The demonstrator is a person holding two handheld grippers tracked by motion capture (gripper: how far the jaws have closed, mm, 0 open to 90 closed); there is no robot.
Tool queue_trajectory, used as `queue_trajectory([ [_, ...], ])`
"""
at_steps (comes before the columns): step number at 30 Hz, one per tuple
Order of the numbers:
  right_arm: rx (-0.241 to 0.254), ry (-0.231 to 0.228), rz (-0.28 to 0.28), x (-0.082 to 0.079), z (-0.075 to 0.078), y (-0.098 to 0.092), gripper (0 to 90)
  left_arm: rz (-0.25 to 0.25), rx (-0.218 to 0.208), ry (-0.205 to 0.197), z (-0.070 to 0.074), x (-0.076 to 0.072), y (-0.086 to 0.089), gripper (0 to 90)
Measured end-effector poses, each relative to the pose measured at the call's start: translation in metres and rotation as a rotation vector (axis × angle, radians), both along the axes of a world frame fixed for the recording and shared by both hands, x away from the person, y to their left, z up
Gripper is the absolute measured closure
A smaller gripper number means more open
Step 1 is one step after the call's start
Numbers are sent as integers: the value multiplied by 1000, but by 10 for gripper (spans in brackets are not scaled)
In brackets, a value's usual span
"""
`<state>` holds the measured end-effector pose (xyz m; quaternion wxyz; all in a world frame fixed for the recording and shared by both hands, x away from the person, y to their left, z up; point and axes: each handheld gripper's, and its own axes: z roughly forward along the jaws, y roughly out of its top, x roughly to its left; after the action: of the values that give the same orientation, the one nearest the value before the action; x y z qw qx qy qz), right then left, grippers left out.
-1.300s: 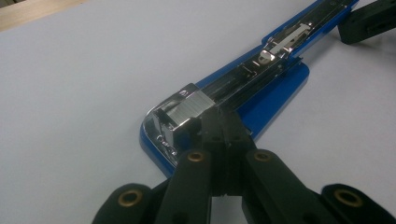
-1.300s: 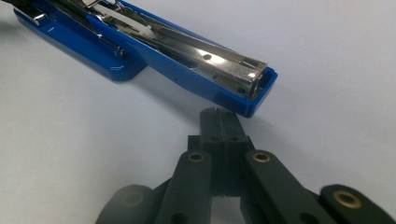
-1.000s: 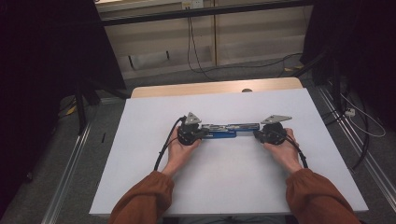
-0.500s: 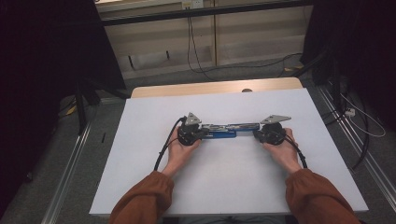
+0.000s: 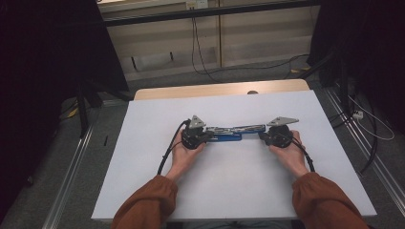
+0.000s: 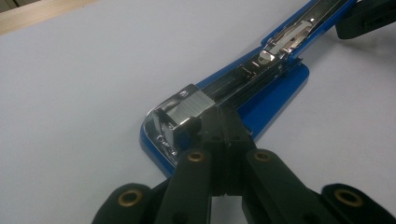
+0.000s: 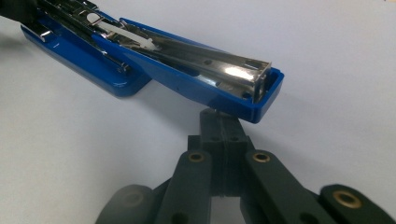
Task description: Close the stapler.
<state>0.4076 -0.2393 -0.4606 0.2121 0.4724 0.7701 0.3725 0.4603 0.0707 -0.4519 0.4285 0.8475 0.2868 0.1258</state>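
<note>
While both clenched claws meet its ends, the opened stapler (image 5: 234, 132) lies between them.

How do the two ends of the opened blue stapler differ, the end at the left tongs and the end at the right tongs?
The end at the left tongs lies flat on the table; the end at the right tongs is raised above them. The left end bears a steel block of staples; the right end is an open steel channel in a blue shell. Both belong to one stapler, and both tongs are shut.

Both forearms reach forward, left gripper (image 5: 206, 135) and right gripper (image 5: 264, 135) facing inward, jaws closed
</note>
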Motion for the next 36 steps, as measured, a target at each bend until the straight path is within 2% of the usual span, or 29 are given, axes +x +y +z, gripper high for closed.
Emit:
queue_trajectory([
  [5,3,-1,6,-1,0,1,900,-1,-2,1,0,-2,0,900],
  [6,2,0,7,-1,0,2,900,4,10,-20,0,-2,0,900],
  [7,2,-3,9,-1,0,2,900,2,-3,-4,-1,-3,0,900],
  [9,2,-4,11,-1,0,2,900,1,-5,-3,-1,-3,0,900],
  [26,35,-36,-2,-2,6,4,900,1,-2,-16,-1,-3,0,900],
  [36,72,-83,12,-3,10,3,882,2,-9,-17,-2,-3,1,880],
])
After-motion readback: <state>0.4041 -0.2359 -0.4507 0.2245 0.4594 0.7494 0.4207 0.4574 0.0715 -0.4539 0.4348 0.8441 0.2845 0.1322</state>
